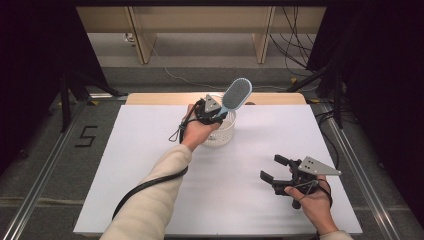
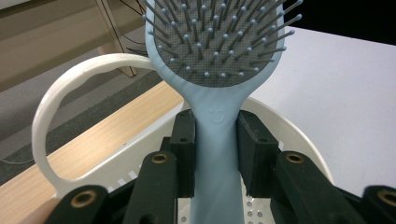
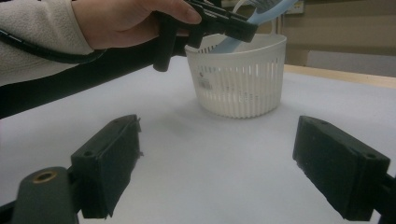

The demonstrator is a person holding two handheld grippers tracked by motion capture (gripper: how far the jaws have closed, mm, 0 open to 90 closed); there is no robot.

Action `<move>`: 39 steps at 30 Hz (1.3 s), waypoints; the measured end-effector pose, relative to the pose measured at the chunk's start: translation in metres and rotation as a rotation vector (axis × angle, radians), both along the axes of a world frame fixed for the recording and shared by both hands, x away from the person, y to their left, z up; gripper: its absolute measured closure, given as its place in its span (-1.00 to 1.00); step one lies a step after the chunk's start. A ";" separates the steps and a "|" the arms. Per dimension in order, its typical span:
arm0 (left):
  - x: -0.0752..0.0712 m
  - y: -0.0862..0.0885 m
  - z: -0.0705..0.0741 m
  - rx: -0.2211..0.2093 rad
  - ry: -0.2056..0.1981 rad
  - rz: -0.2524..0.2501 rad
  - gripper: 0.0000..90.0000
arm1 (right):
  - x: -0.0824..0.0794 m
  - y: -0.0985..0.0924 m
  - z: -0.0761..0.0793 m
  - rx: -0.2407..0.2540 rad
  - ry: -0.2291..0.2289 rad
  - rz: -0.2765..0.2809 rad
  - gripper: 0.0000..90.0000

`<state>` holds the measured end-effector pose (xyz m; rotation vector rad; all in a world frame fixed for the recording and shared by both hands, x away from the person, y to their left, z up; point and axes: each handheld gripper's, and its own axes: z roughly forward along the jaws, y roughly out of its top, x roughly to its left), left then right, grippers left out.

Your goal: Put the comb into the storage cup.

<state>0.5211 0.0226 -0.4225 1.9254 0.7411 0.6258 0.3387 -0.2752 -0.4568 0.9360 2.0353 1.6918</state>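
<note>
Left tongs (image 1: 218,114) are closed on the handle of a light blue hairbrush (image 1: 235,95), the two black jaws pressing the handle from either side in the left gripper view, where the brush (image 2: 216,70) rises between them with its bristled grey pad facing the camera. From the high view the brush head tilts up and away to the right, held above a white slotted basket (image 1: 225,134) that stands on the bench (image 1: 150,150) near its far edge; the handle's lower end reaches down over the basket's opening. A curved white basket handle (image 2: 60,102) arcs to one side in the left gripper view. Right tongs (image 1: 275,169) rest near the front right of the bench, well apart from the basket, jaws spread wide with nothing between them.
</note>
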 end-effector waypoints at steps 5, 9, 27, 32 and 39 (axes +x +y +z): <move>0.000 -0.001 -0.001 0.003 0.002 -0.003 0.54 | 0.000 0.000 0.000 -0.002 0.001 0.000 -0.65; -0.001 -0.001 -0.002 0.003 0.006 -0.005 0.54 | 0.000 0.000 0.000 0.001 -0.002 0.002 -0.65; -0.001 -0.002 -0.003 0.019 0.015 -0.008 0.54 | 0.000 0.000 0.000 -0.001 -0.001 0.000 -0.65; -0.001 0.001 -0.003 0.018 0.036 0.002 0.43 | 0.000 0.000 0.000 0.000 0.000 0.000 -0.65; 0.000 0.011 0.002 0.014 0.044 0.055 0.04 | 0.000 0.000 0.000 -0.001 -0.001 0.003 -0.65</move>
